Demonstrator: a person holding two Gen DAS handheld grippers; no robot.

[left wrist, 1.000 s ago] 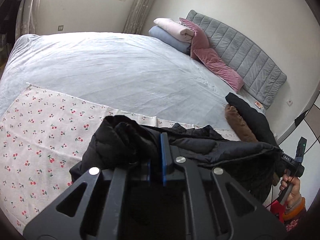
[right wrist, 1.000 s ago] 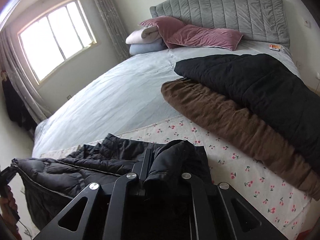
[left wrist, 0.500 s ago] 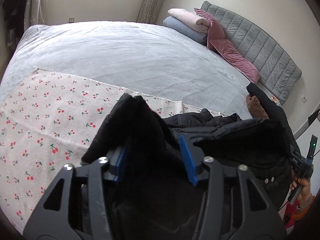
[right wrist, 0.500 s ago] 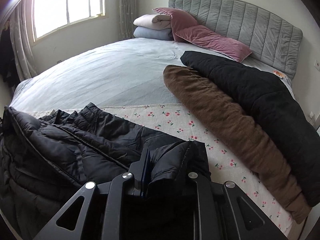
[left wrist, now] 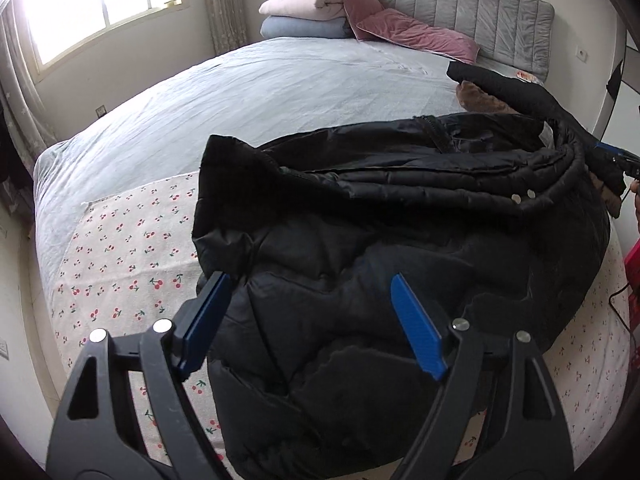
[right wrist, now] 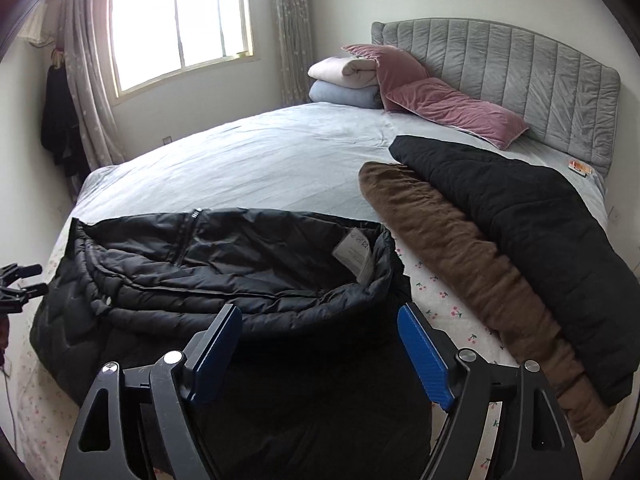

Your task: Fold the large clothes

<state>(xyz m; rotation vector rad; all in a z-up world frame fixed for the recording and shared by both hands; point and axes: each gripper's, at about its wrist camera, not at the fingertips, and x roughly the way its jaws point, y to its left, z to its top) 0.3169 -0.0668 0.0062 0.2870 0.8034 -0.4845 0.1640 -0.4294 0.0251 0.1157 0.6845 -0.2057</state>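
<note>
A black puffer jacket (left wrist: 400, 216) lies bunched on the cherry-print cloth (left wrist: 132, 240) at the near edge of the bed. Its lining, zipper and white label (right wrist: 354, 254) face up in the right wrist view (right wrist: 240, 264). My left gripper (left wrist: 310, 292) is open and empty, its blue pads either side of the jacket's near left part. My right gripper (right wrist: 320, 324) is open and empty just above the jacket's near right end. The right gripper's tip also shows at the right edge of the left wrist view (left wrist: 618, 158).
A folded brown garment (right wrist: 460, 256) and a black coat (right wrist: 532, 216) lie along the right side of the bed. Pink pillows (right wrist: 448, 110) and folded blankets (right wrist: 344, 82) sit by the grey headboard (right wrist: 520, 76). Bare grey sheet (right wrist: 260, 160) spreads beyond the jacket.
Both grippers have opened and let go of the black jacket, which now lies on the bed. Both have drawn back a little from it.
</note>
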